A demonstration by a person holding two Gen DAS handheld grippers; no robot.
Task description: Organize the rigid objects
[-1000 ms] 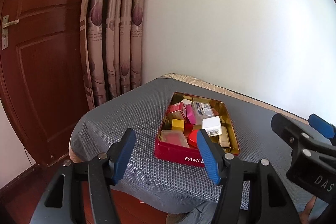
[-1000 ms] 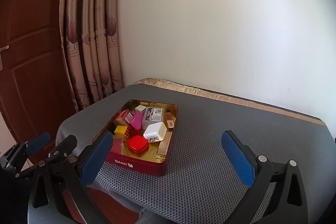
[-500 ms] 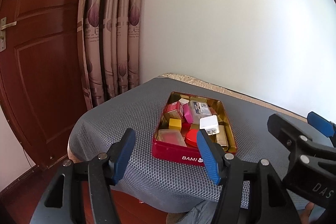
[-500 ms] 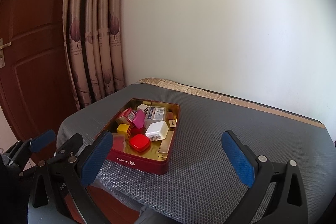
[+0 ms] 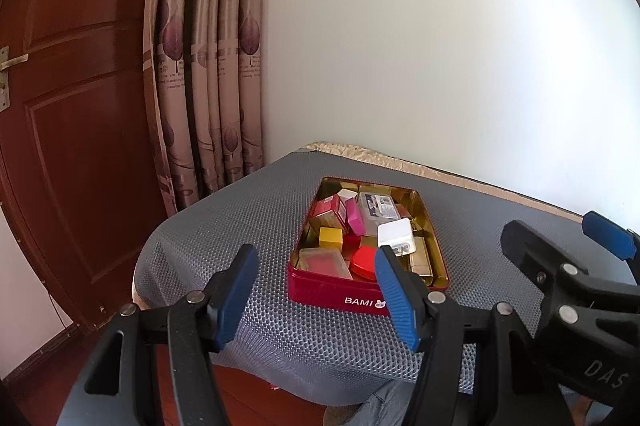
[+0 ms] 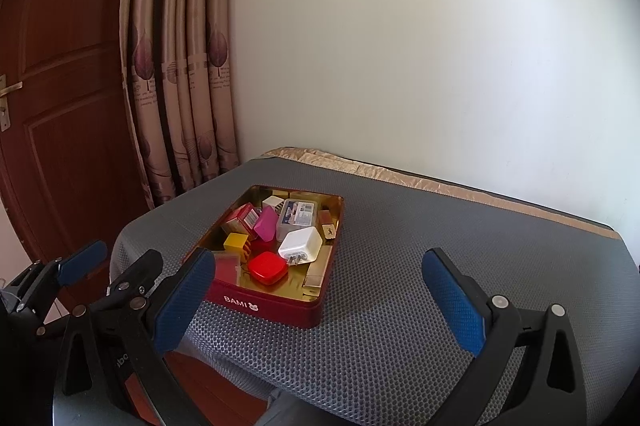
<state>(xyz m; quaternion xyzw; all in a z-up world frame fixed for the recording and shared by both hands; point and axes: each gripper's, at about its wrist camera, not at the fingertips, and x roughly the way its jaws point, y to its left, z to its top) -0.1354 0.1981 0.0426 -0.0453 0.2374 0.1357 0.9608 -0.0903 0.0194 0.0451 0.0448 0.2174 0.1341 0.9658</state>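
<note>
Tin — one, holding one white charger, one red case.

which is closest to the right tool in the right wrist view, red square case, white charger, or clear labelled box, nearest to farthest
Measured from the right tool, which is open and empty:
1. red square case, at the near end of the tin.
2. white charger, just behind the case, toward the tin's right side.
3. clear labelled box, behind the charger, toward the far end.
</note>
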